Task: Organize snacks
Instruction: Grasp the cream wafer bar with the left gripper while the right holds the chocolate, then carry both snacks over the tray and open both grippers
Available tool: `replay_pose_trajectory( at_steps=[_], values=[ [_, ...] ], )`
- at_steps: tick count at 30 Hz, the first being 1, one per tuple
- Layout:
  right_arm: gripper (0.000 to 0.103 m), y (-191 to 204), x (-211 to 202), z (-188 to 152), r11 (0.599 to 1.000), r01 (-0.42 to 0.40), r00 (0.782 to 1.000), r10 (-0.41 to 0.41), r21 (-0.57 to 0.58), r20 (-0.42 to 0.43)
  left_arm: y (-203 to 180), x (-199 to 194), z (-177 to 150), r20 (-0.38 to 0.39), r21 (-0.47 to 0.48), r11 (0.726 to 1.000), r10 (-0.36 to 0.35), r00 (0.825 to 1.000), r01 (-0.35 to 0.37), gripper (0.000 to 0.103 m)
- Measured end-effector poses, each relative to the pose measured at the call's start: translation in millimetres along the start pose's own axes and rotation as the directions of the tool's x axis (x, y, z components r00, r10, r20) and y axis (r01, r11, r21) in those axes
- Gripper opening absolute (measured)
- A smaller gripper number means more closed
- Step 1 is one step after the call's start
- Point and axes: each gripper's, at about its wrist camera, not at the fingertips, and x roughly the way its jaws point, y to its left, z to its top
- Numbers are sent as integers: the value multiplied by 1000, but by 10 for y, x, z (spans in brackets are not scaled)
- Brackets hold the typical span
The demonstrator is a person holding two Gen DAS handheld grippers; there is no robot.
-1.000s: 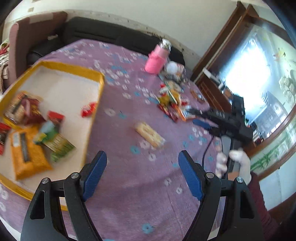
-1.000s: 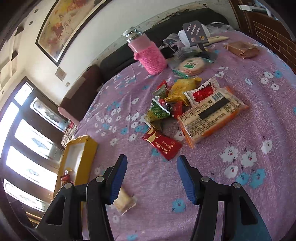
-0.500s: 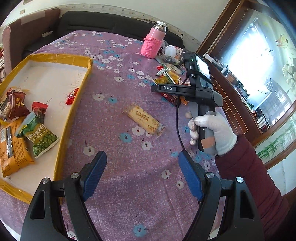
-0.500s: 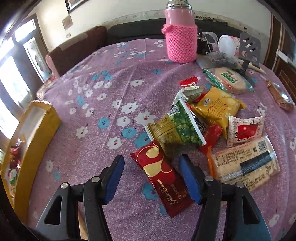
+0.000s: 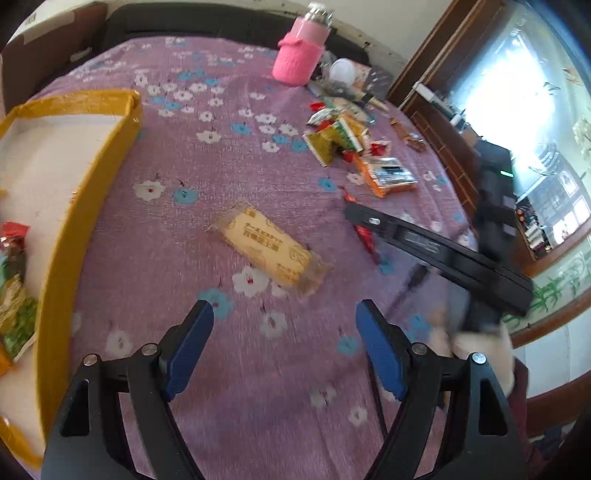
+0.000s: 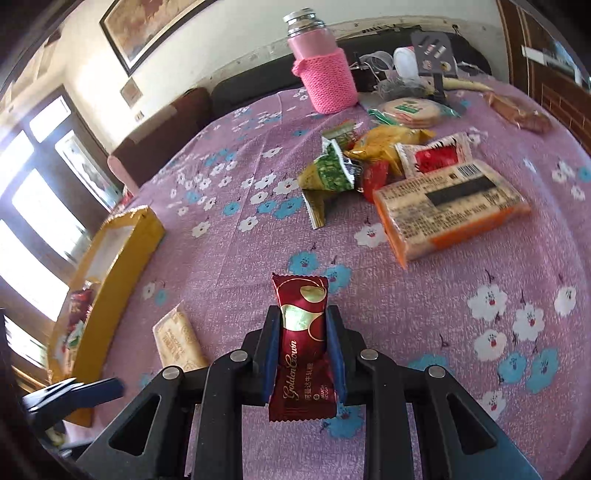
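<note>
My right gripper (image 6: 302,325) is shut on a dark red Golden Crown snack packet (image 6: 301,347) and holds it above the purple flowered tablecloth. My left gripper (image 5: 282,314) is open and empty, just short of a pale yellow biscuit packet (image 5: 269,245) lying on the cloth; that packet also shows in the right wrist view (image 6: 177,341). A yellow box (image 5: 85,206) with several snacks in it stands at the left. A pile of loose snacks (image 6: 388,162) lies further back, with an orange cracker pack (image 6: 450,208) beside it.
A pink knit-covered bottle (image 6: 325,70) stands at the table's far side among small clutter (image 6: 413,77). The right gripper's black body (image 5: 443,254) crosses the right side of the left wrist view. A dark sofa (image 5: 207,24) runs behind the table.
My right gripper has closed on the red Golden Crown packet and lifted it off the cloth. My left gripper has moved closer to the yellow biscuit packet and stays open.
</note>
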Motion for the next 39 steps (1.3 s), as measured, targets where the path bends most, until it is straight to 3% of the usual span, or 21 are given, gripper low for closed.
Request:
replay_pose_trajectory(
  at_steps=[2,4,6,8,11,15,16,17,19,20,21,22,23,24,27,32,39],
  values=[
    [25,-56,-35,25,1000,0,1000,0,22,18,1,190,106,-17,-2,999,35,999,-35,79],
    [25,-98,-38,38,999,5,1000,-5,32,21,-100,292,207,19,64,989,132,991,-133,78],
    [25,-147,-41,40,999,2,1000,-2,49,15,-164,393,270,24,112,975,192,981,-194,65],
    [25,-163,-46,46,998,-10,1000,9,60,14,-232,392,296,42,163,969,179,983,-184,42],
    [25,-175,-51,42,998,-6,1000,5,62,13,-300,346,265,62,229,944,228,972,-236,33],
    [25,-146,-29,41,998,-10,1000,9,55,8,-350,359,256,75,266,929,244,967,-255,34],
    [25,-143,-26,38,998,-11,1000,11,55,8,-362,382,274,82,263,929,248,965,-262,46],
    [25,-147,-28,35,998,-12,1000,12,56,7,-365,424,294,82,252,931,254,964,-266,67],
    [26,-147,-28,33,998,-11,1000,11,58,8,-362,582,301,50,232,940,246,968,-251,82],
    [26,-148,-28,33,998,-12,1000,11,59,9,-406,621,287,67,244,934,252,965,-261,85],
    [26,-149,-26,38,998,-12,1000,11,59,10,-435,634,279,79,249,931,257,963,-268,83],
    [26,-148,-25,38,998,-11,1000,11,59,10,-446,629,282,79,243,932,256,963,-268,70],
    [26,-146,-26,36,998,-11,1000,10,59,11,-456,599,286,89,243,932,253,963,-267,34],
    [26,-145,-26,34,998,-10,1000,9,57,11,-464,568,288,88,248,933,246,965,-260,31],
    [25,-132,-27,30,999,-9,1000,8,51,12,-426,491,235,89,260,927,258,962,-272,31],
    [25,-129,-64,31,998,-25,999,23,58,36,-331,274,202,104,212,948,218,971,-235,31],
    [25,-68,-107,25,994,-96,994,93,46,63,34,-499,71,206,90,979,162,965,-183,31]
  ],
)
